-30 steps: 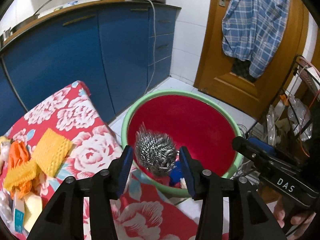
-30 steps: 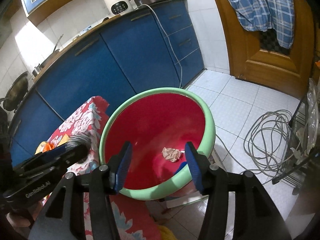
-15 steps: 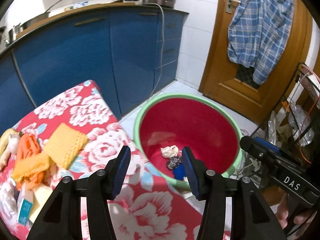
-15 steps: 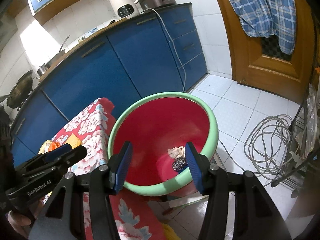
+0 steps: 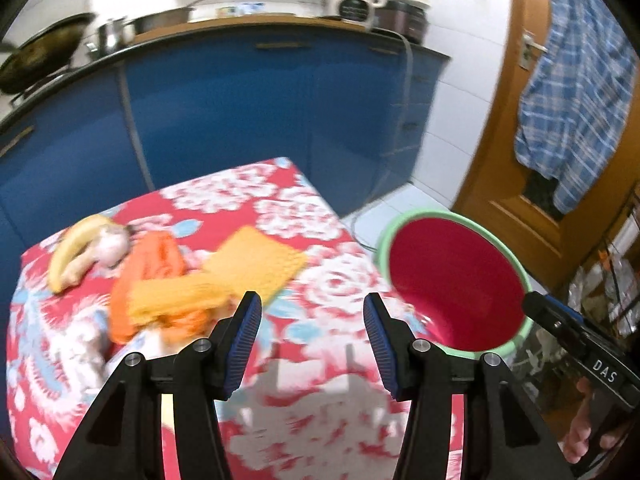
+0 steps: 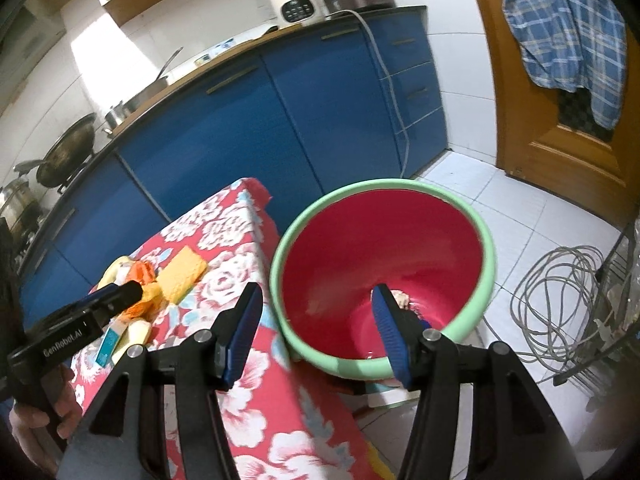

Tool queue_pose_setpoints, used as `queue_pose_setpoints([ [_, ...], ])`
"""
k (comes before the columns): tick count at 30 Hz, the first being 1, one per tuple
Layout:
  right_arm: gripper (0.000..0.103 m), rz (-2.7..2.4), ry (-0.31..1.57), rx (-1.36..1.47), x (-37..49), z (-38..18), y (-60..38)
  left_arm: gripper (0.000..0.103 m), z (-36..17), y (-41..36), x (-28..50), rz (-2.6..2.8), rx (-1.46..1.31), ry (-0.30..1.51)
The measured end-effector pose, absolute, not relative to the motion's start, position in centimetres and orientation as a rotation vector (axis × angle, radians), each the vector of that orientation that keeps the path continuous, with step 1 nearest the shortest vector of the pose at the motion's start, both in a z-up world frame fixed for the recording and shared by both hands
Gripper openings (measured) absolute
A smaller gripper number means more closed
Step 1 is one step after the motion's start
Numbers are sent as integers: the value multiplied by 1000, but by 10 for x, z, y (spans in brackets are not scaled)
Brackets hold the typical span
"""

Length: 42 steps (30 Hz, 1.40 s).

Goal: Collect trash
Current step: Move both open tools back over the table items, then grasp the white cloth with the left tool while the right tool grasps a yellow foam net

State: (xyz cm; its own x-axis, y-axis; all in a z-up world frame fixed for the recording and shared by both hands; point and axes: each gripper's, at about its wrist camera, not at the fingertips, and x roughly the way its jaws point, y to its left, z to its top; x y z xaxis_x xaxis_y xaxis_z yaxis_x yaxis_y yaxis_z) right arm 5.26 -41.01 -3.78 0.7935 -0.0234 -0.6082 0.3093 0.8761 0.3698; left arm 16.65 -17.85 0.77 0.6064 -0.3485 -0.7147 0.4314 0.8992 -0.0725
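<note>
Two grippers empty, jaws spread.
Left gripper (image 5: 312, 342) hovers nearer the trash pile (image 5: 168, 296), ahead-left on the table (image 5: 320, 420); right gripper (image 6: 316, 336) hovers over the basin (image 6: 486, 272).

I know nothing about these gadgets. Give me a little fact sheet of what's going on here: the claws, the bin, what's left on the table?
left claw: open, empty, over the floral tablecloth
right claw: open, empty, at the bin's near rim
bin: red inside, green rim, on the floor beside the table
in the bin: crumpled paper at the bottom, partly hidden
left on the table: yellow sponge cloth, orange peel, banana peel
</note>
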Motion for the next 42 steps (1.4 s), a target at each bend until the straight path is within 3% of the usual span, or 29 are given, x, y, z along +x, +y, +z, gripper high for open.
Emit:
queue_pose_setpoints([
  [21,59,-12,727,342,132,-29,-320,57,-5,-38,189,-92,-12,795],
  [42,59,15,891,235,243,-78,-272,57,-49,2,212,-47,-120,867],
])
